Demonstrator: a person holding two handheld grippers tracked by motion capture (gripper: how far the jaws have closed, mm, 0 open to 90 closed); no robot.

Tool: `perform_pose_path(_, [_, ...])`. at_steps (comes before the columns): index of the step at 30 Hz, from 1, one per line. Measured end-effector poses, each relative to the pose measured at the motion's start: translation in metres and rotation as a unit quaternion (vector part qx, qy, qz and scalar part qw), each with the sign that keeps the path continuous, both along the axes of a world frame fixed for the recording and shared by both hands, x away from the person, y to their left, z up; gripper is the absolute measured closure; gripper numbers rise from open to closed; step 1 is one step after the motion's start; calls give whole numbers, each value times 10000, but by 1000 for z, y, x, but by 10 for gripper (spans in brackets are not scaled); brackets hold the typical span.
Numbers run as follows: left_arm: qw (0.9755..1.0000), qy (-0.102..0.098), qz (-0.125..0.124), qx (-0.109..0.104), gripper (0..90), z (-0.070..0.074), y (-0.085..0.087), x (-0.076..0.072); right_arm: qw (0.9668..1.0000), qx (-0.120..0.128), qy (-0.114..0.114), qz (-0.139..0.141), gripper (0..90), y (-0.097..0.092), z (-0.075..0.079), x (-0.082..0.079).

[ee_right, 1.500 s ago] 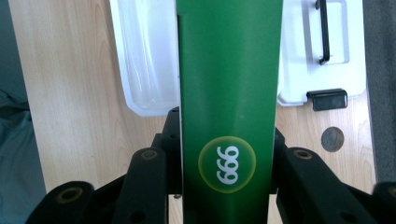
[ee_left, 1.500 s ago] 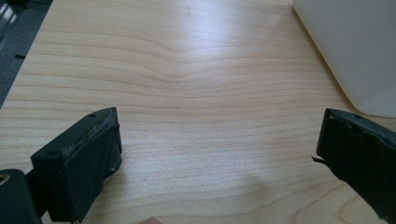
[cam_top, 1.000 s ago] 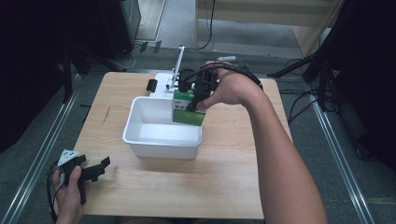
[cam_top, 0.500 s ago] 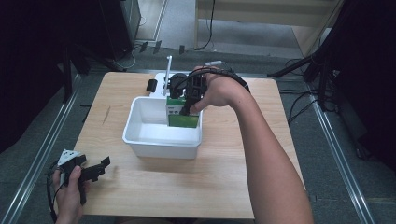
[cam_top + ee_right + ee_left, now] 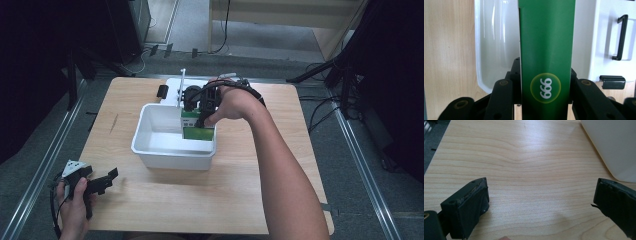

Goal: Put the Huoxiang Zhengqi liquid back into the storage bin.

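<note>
**Right gripper view: green box held over the white tub**

Right gripper view puts the green box (image 5: 546, 57) dead centre, clamped between the two black jaws, which press on its two opposite broad sides. Its face is plain matte green with a round yellow-ringed badge carrying white digits, and a thin seam runs down one long edge. It reads as a printed cardboard carton: probably light, stiff along its edges but liable to dent on the broad faces if squeezed hard, and smooth enough to slide under a loose grip. Taking it across the narrow width, as now, looks the sound hold, since the panels are braced there by the folded edges.

From the high view, the right gripper (image 5: 202, 111) holds the box (image 5: 197, 126) upright at the far right corner of the white tub (image 5: 172, 155), its lower part below the rim; whether it touches the tub floor I cannot tell. A small white stand (image 5: 176, 86) and a black item sit just behind the tub on the wooden table (image 5: 250, 200).

The left gripper (image 5: 102, 181) rests near the table's near left corner, well apart from the tub; in its own view its jaws stand spread wide with nothing but bare wood between them.
</note>
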State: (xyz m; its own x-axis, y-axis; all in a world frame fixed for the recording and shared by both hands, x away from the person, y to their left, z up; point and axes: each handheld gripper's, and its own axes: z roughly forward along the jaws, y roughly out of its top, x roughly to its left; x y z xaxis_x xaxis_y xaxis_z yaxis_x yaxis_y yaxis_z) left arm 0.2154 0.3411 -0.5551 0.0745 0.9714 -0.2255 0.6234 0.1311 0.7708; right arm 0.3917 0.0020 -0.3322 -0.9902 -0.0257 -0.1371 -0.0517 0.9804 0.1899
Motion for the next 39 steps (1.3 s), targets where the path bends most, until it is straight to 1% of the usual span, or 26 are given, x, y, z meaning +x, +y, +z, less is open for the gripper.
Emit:
perform_pose_path(3, [10000,-9,4,-15,10,0,0,0,10000,-52,22,-79,653,1,-7,1])
perform_pose_path(4, [10000,-8,3,-16,10,0,0,0,10000,-40,30,-22,653,2,-10,2])
perform_pose_path(5, [10000,-11,5,-17,10,0,0,0,10000,-23,56,-49,653,2,-13,3])
perform_pose_path(8, [10000,-12,8,-21,10,0,0,0,9999,-40,38,-145,653,2,-22,5])
perform_pose_path(10, [10000,-8,16,5,10,0,0,0,9999,-31,36,-145,653,3,-26,7])
perform_pose_path(11, [10000,-10,16,4,10,0,0,0,9999,-44,29,-161,653,3,-31,7])
perform_pose_path(14, [10000,-17,12,-18,10,0,0,0,9999,-40,19,-138,653,4,-36,9])
perform_pose_path(15, [10000,-19,12,-14,10,0,0,0,9998,-65,26,-179,653,4,-37,9])
perform_pose_path(20, [10000,-23,16,-14,10,0,0,0,9998,-55,62,-176,653,5,-49,12])
perform_pose_path(21, [10000,-26,14,-18,10,0,0,0,9998,-87,72,-155,653,6,-54,12])
perform_pose_path(22, [10000,-17,11,-10,10,0,0,0,9998,-87,72,-155,653,6,-54,12])
perform_pose_path(26, [10000,-20,13,-7,10,0,0,0,9998,-168,69,-113,652,8,-63,12])
perform_pose_path(27, [10000,-20,15,-8,10,0,0,0,9997,-176,86,-129,652,9,-67,12])
perform_pose_path(29, [10000,-28,13,-1,10,0,0,0,9996,-187,98,-167,652,9,-69,12])
perform_pose_path(31, [10000,-24,12,-10,10,0,0,0,9997,-194,96,-146,652,9,-73,12])
perform_pose_path(33, [10000,-32,19,0,10,0,0,0,9997,-236,21,-81,651,10,-79,12])
perform_pose_path(35, [10000,-26,15,-2,10,0,0,0,9998,-191,19,-93,651,10,-81,12])
perform_pose_path(39, [10000,-29,19,3,10,0,0,0,9998,-177,10,-85,649,9,-81,13])
